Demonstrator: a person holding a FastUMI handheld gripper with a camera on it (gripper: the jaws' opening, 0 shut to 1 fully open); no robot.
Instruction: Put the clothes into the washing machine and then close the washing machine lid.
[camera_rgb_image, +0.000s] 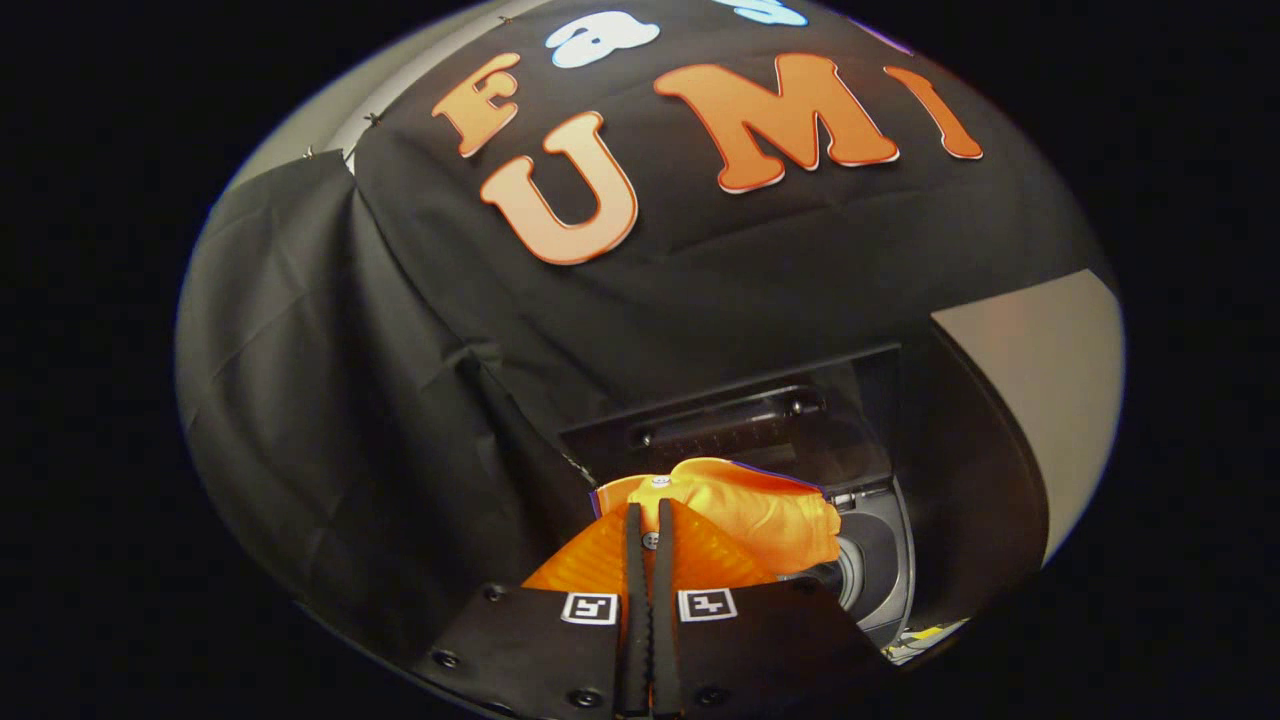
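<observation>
An orange garment (750, 510) hangs bunched just ahead of my fingers, its cloth pinched between them. My gripper (648, 525) is shut on that garment, fingers almost touching. Beyond and below the garment lies the washing machine (880, 560), its round drum opening partly showing to the right of the cloth. The machine's dark lid (760, 420) stands raised behind the opening. The garment hides most of the drum's left side.
Black cloth of the booth wall (400, 400) drapes close around the machine at the left and behind. A pale wall panel (1050, 380) shows at the right. A dark curved edge (980, 500) borders the machine on the right.
</observation>
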